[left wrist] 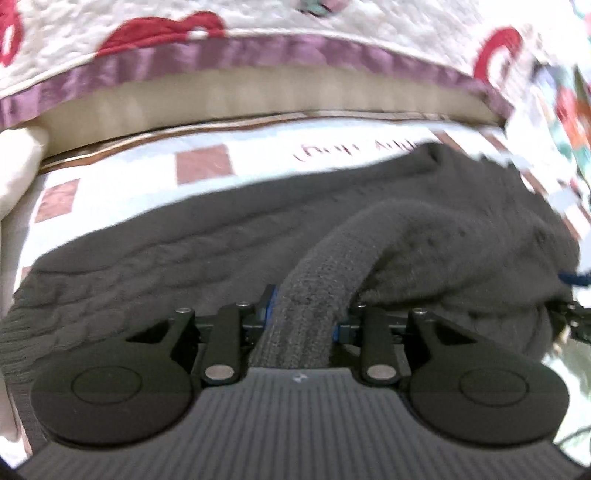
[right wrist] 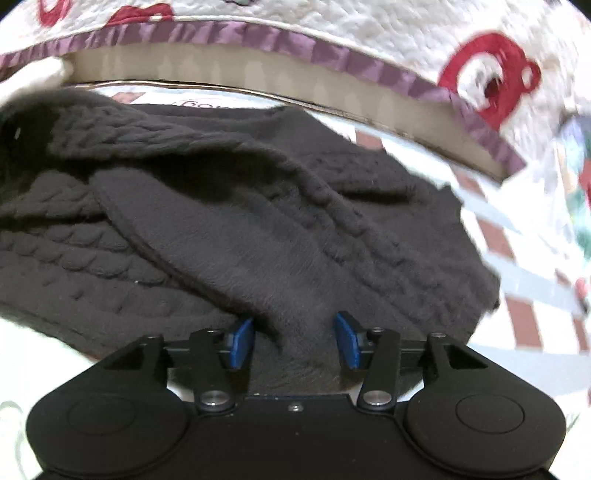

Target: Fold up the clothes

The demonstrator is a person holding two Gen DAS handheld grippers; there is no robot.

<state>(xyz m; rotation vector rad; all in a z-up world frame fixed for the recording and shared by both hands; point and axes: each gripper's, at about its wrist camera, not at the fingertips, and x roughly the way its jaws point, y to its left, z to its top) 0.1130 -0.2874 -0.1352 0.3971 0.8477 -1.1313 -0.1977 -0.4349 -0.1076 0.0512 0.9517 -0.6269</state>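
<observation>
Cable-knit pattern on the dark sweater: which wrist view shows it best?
The right wrist view: the sweater is sharp, with its cable ridges clear. The left wrist view is blurred, its cables faint, with a ribbed band between the left gripper fingers.

We see a white sheet (left wrist: 122, 177) printed with brown-red squares spread as the work surface, with a line of dark script near its far edge. Beyond it a beige band (left wrist: 258, 99) runs across. Above hangs a quilted white blanket (right wrist: 369, 33) with red motifs, edged in a purple satin trim (right wrist: 229, 31). At right lies some multicoloured patterned fabric (left wrist: 565, 103), blurred.
</observation>
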